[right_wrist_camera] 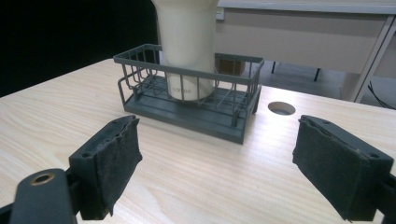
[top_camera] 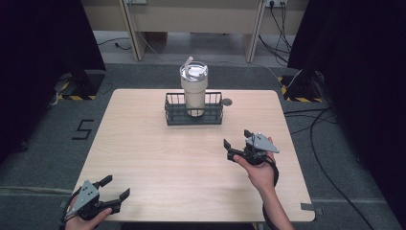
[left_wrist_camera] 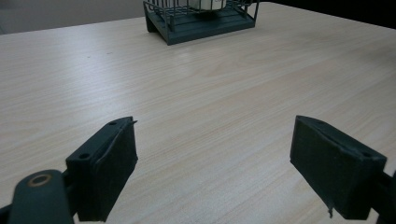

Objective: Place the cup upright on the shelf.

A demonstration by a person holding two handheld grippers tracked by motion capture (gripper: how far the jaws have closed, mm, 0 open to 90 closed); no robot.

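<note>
The tumbler (right_wrist_camera: pixel 188 51) is cut off at the top edge, its small lettering unreadable.

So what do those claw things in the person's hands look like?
Each hand holds a black claw with two chunky jaws lined with dark, slightly frayed padding. The left claw and the right claw each carry a grey three-cornered plate on top, dotted with small holes. A black cable trails from each one back along the wrist. In the gripper views, a brass-coloured ring sits near the bottom left corner. No sleeves show.
</note>
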